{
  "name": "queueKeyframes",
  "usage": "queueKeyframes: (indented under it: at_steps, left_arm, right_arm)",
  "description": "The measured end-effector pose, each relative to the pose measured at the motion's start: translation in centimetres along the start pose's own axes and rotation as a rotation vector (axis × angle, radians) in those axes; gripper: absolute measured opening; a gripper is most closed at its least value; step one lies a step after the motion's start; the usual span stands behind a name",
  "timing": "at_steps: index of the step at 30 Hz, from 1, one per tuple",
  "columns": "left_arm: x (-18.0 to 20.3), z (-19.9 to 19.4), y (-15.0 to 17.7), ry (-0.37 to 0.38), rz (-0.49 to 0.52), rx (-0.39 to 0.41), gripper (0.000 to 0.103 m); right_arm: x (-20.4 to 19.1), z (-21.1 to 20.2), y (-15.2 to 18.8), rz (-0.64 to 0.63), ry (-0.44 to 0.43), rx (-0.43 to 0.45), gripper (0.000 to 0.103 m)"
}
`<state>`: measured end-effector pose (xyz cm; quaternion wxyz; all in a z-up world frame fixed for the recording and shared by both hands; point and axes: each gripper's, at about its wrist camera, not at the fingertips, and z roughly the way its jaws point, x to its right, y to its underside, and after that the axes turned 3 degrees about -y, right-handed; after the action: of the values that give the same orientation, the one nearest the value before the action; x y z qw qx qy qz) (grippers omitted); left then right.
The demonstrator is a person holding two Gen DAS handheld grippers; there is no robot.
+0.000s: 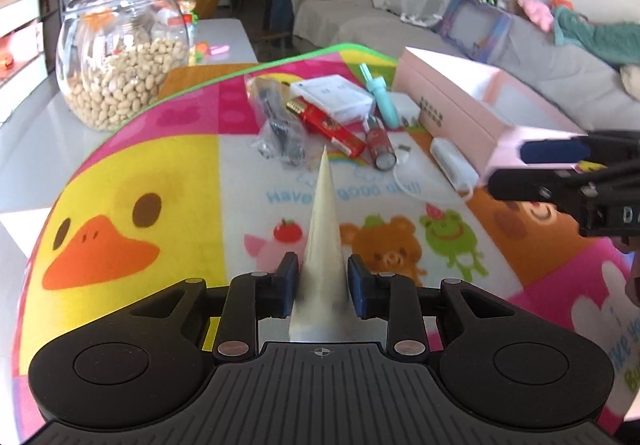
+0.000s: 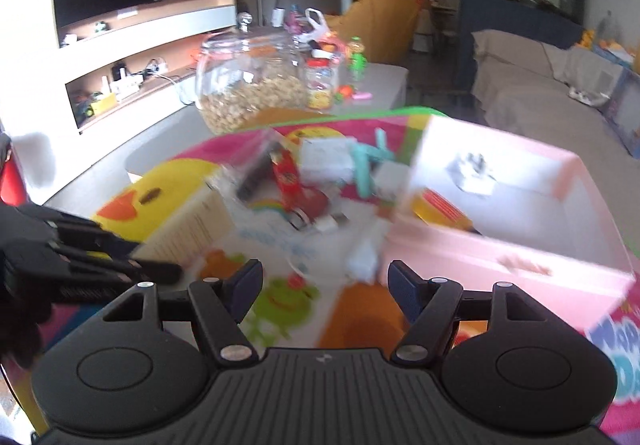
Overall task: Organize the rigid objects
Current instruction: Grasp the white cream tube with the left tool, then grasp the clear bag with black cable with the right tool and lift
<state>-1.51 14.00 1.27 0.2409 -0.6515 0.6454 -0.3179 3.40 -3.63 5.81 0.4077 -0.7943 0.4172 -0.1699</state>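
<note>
The left tool (image 1: 323,287) has its pads pressed on a cream, ridged comb-like piece (image 1: 323,229) that sticks out forward over the mat (image 1: 168,165) on the table. The right tool (image 2: 323,291) stands wide apart, holding nothing, just beside the pink box (image 2: 520,245) near the mat's right edge

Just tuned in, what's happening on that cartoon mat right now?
A person is tidying small items with two tools. The left hand-held gripper has a flat cream-white card-like object between its pads, edge-on to the camera. The right hand-held gripper is open and empty, beside the open pink cardboard box, which already holds a few things. A red packet, a teal pen-like tool and a white plastic case lie on the colourful cartoon mat.
</note>
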Motion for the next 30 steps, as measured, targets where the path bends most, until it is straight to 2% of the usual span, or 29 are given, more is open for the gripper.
queueKeyframes:
  at_steps: [4,8,14,15,16,17,18,19,20,22,23,24,28,30]
  left_arm:
    - [-0.4,0.3,-0.1,0.001,-0.026,0.02,0.027]
    - [-1.5,-0.3,0.5,0.002,-0.041,0.028,0.027]
    - [-3.0,-0.7,1.2,0.052,-0.118,0.045,0.027]
    - [-3.1,-0.6,1.2,0.055,-0.129,0.046,0.027]
    - [-3.2,-0.6,1.1,0.06,-0.136,0.044,0.027]
    - [-3.2,-0.6,1.1,0.066,-0.137,0.043,0.027]
    - [-3.3,-0.6,1.1,0.07,-0.135,0.043,0.027]
    - [-3.3,-0.6,1.2,0.074,-0.132,0.045,0.027]
    - [-3.3,-0.6,1.3,0.076,-0.134,0.048,0.027]
    - [-3.5,-0.6,1.4,0.078,-0.152,0.053,0.027]
    - [-3.5,-0.6,1.5,0.079,-0.158,0.054,0.027]
    - [-3.5,-0.7,1.5,0.08,-0.159,0.053,0.027]
    - [-3.0,-1.2,1.8,0.093,-0.168,0.04,0.027]
    - [-2.3,-1.4,2.1,0.098,-0.142,0.044,0.026]
  right_arm:
    - [-0.8,3.2,-3.9,0.059,-0.084,-0.022,0.07]
    - [-1.7,8.7,-7.4,0.123,-0.168,-0.1,0.055]
    - [-3.8,17.2,-8.9,0.059,-0.029,-0.18,0.055]
    - [-4.1,17.7,-8.8,0.028,-0.005,-0.163,0.054]
    - [-4.5,17.8,-8.8,-0.005,0.01,-0.165,0.048]
    - [-4.9,17.5,-8.7,-0.035,0.016,-0.167,0.044]
    - [-5.0,17.0,-8.6,-0.052,-0.002,-0.176,0.028]
    - [-5.0,16.4,-8.5,-0.055,-0.016,-0.188,0.018]
    - [-4.9,15.4,-8.2,-0.045,-0.027,-0.19,0.014]
    - [-4.4,12.9,-7.7,-0.023,-0.072,-0.183,0.011]
    - [-4.1,11.3,-7.3,-0.006,-0.097,-0.176,0.005]
    - [-3.8,9.8,-6.8,0.005,-0.117,-0.168,0.003]
    - [-2.4,2.2,-4.0,0.023,-0.15,-0.099,0.003]
    - [-1.5,-0.5,-2.5,0.038,-0.154,-0.09,0.002]
